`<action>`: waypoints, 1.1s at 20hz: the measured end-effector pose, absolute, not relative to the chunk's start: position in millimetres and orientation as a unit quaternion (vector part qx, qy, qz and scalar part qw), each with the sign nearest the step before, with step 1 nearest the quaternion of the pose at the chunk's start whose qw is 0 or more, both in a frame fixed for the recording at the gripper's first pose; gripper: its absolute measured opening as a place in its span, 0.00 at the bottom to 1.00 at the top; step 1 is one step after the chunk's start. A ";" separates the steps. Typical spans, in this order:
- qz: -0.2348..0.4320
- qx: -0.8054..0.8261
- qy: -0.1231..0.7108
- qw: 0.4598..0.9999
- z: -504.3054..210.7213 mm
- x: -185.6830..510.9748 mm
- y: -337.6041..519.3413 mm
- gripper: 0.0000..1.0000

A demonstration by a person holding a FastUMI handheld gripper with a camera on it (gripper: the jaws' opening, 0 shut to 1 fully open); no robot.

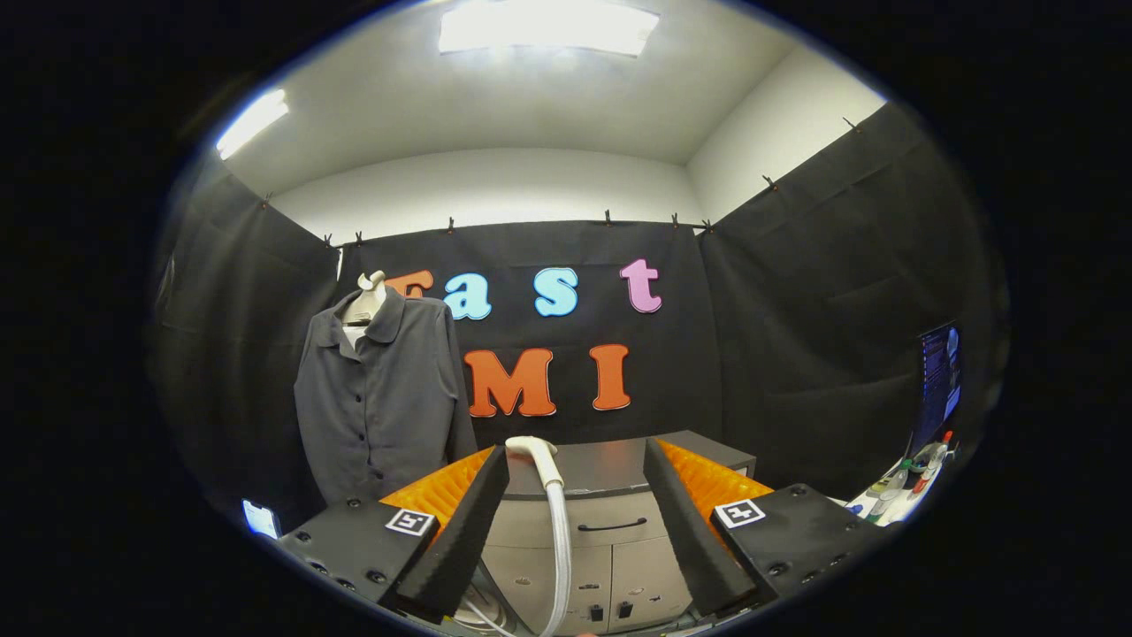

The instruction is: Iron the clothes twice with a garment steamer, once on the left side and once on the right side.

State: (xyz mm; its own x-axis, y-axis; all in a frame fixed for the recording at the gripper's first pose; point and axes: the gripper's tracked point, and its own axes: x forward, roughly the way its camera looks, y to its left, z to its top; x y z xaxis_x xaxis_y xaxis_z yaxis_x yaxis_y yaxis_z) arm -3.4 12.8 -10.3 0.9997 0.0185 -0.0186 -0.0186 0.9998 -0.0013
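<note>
Tool (575,478) wide, gripping nothing — steamer (541,456) with its hose stands between the fingers, just ahead. Shirt (380,398) hangs far left on a form. Cabinet (610,522) beyond, drawers closed.
</note>
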 end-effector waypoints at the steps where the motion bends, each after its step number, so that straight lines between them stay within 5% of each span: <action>1: 0.010 -0.001 0.011 1.000 -11.6 -4.0 13.5 0.99; 22: 0.023 -0.004 0.015 1.000 -12.0 -4.4 25.8 0.99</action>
